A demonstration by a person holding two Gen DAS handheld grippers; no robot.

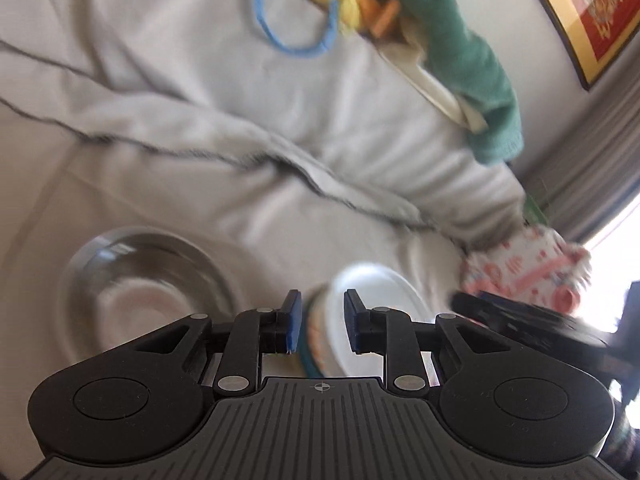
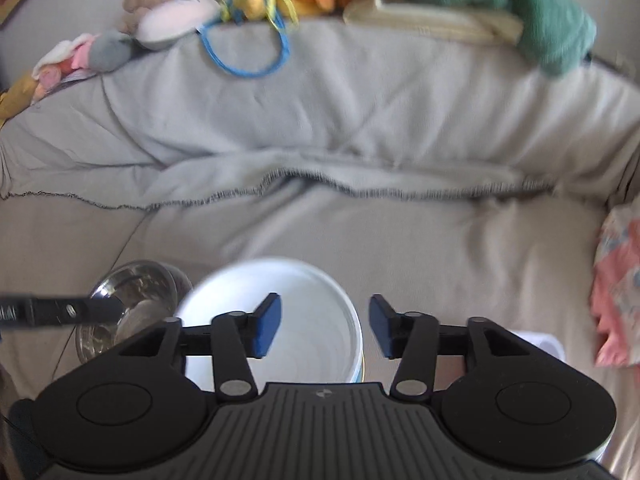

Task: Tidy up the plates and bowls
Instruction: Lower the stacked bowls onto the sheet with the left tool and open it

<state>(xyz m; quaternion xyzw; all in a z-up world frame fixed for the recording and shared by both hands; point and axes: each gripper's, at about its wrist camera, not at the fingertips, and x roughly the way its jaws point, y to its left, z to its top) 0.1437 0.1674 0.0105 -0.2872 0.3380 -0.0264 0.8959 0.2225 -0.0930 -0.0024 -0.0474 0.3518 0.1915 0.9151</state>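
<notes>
A clear glass bowl (image 1: 148, 292) sits on the beige bed sheet at lower left in the left wrist view; it also shows in the right wrist view (image 2: 136, 304). A white bowl with a patterned outside (image 1: 372, 316) stands just ahead of my left gripper (image 1: 320, 320), whose open jaws straddle its left rim area without clearly touching it. In the right wrist view the white bowl (image 2: 280, 312) lies under and ahead of my right gripper (image 2: 324, 328), which is open and empty. The left gripper's finger (image 2: 60, 312) reaches in from the left over the glass bowl.
A grey blanket (image 2: 320, 120) is bunched across the bed behind the bowls. Stuffed toys (image 2: 160, 20), a blue cord (image 2: 248, 68) and a green cloth (image 2: 540, 12) lie along the back. A pink patterned cloth (image 2: 620, 292) lies at the right. A framed picture (image 1: 592, 12) hangs on the wall.
</notes>
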